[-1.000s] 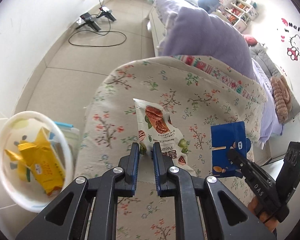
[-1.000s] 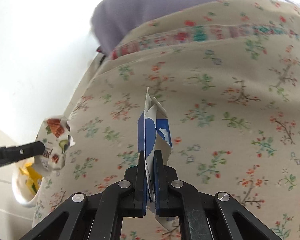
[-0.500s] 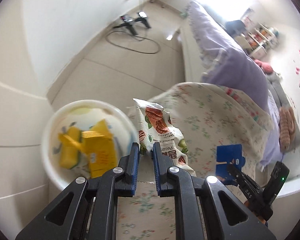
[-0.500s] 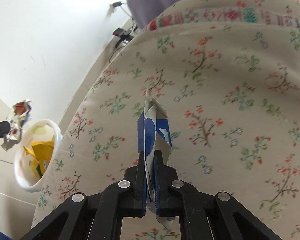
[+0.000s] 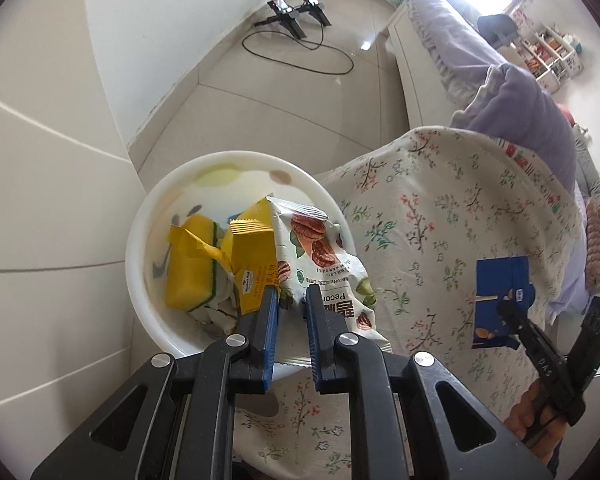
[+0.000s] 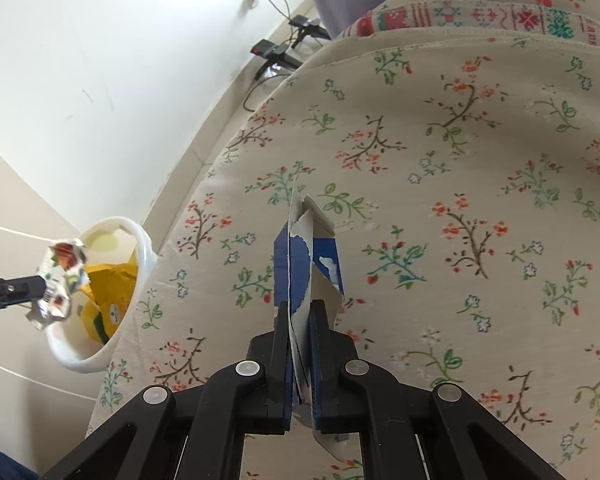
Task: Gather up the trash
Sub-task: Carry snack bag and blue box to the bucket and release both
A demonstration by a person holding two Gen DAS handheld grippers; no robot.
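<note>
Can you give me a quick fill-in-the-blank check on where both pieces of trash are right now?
1. The left gripper holds the pecan packet over the white ____.
2. The wrappers already in that bin are ____ in colour.
3. The right gripper is shut on a torn ____ carton.
4. That carton is above the ____-patterned bedspread.

Missing words: bin; yellow; blue; floral

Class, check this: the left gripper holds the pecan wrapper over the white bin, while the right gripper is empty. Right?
Not quite. The right gripper is shut on a blue carton, as the right wrist view shows. The left gripper does hold the pecan wrapper over the white bin.
</note>
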